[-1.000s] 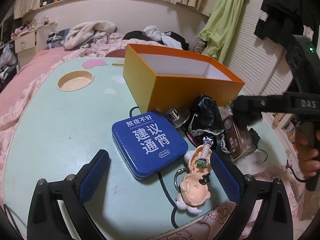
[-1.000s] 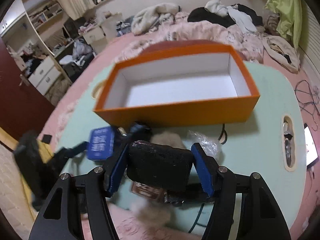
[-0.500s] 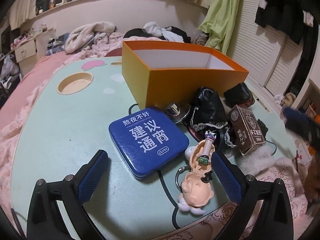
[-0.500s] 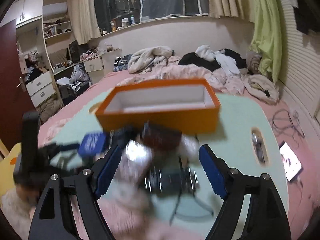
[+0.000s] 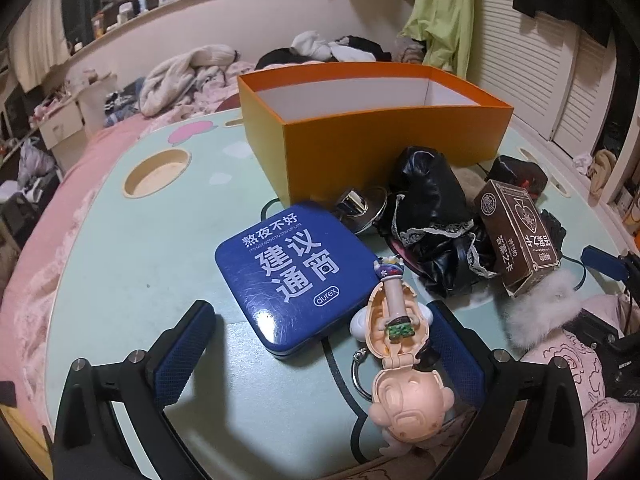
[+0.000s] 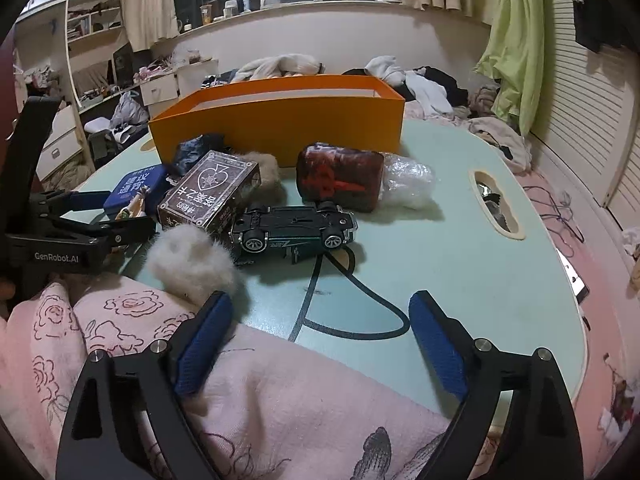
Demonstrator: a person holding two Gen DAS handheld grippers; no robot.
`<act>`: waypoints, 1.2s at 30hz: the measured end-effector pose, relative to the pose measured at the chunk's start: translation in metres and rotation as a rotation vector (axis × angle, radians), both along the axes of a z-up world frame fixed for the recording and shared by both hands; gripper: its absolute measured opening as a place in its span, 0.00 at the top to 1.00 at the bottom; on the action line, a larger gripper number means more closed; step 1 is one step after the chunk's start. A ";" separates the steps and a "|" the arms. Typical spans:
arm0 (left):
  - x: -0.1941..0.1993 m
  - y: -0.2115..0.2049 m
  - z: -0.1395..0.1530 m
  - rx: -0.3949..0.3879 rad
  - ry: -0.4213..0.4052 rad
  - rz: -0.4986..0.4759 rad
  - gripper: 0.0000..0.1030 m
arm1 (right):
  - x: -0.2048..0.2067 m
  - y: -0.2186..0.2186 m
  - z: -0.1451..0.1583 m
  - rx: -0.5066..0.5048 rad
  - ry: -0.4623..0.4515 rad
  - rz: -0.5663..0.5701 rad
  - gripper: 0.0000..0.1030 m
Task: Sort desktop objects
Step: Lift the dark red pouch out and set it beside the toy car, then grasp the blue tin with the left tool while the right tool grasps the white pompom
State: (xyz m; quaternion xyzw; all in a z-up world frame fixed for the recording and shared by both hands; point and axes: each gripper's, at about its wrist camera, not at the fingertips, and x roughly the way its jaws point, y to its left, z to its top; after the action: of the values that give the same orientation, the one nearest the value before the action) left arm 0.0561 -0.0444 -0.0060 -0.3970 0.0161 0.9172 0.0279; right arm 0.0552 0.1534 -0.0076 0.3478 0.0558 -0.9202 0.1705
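An open orange box [image 5: 384, 136] [image 6: 280, 120] stands on the pale green table [image 5: 132, 256]. In front of it lie a blue tin [image 5: 296, 272], a peach figure keychain [image 5: 400, 352], a black lace bundle [image 5: 436, 216], a brown card box [image 5: 520, 236] [image 6: 208, 204], a dark red-marked block [image 6: 340, 178], a green toy car on its side [image 6: 296, 228] and a white fluff ball [image 6: 192, 264]. My left gripper [image 5: 320, 356] is open, its jaws either side of the tin's near corner and the keychain. My right gripper [image 6: 320, 344] is open and empty, low over pink cloth.
A clear plastic wad [image 6: 408, 180] lies beside the dark block. A round cup hole [image 5: 156, 172] sits at the table's left and a slot hole [image 6: 496, 204] at its right. Pink patterned cloth [image 6: 200, 380] covers the near edge. A cluttered bed lies behind.
My right gripper let go of the dark block, which now lies on the table by the box, and pulled back low toward the near edge. My left gripper stayed open over the tin.
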 end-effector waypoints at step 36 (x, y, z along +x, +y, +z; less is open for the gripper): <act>0.006 -0.051 0.029 0.371 0.124 0.070 0.03 | 0.006 0.008 -0.006 -0.006 0.002 -0.005 0.09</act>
State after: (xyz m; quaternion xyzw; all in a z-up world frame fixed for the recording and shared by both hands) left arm 0.0619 -0.0951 0.0233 -0.3283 -0.1653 0.9275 0.0676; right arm 0.0617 0.1617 -0.0138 0.3467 0.0524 -0.9211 0.1690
